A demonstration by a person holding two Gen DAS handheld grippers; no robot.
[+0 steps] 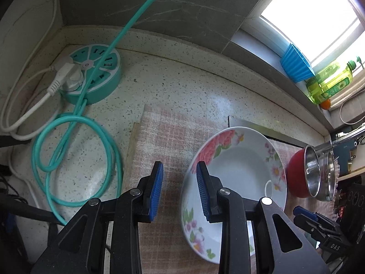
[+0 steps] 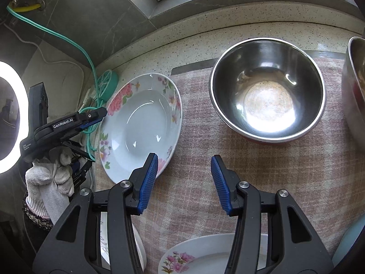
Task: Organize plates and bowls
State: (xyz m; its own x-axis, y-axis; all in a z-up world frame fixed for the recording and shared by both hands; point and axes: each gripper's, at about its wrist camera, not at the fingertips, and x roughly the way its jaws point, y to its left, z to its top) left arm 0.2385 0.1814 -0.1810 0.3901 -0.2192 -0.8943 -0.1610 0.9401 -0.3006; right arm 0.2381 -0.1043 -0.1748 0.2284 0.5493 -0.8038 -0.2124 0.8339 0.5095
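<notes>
A white deep plate with pink flowers [image 1: 237, 171] lies on the checked pink cloth [image 1: 168, 137]; it also shows in the right wrist view [image 2: 141, 123]. My left gripper [image 1: 180, 189] is open and empty, its right finger over the plate's left rim. My right gripper [image 2: 184, 182] is open and empty above the cloth, its left finger at the plate's near rim. A steel bowl [image 2: 267, 91] with a red outside [image 1: 296, 171] sits to the right. A second steel bowl [image 2: 353, 86] is at the right edge. Another floral plate [image 2: 200, 255] lies at the near edge.
A teal round power strip [image 1: 93, 73] with a coiled teal cable [image 1: 68, 159] lies on the speckled counter [image 1: 182, 80] to the left. A blue ribbed container [image 1: 296, 64] and a green bottle [image 1: 328, 80] stand on the windowsill. A ring light [image 2: 11, 118] glows at far left.
</notes>
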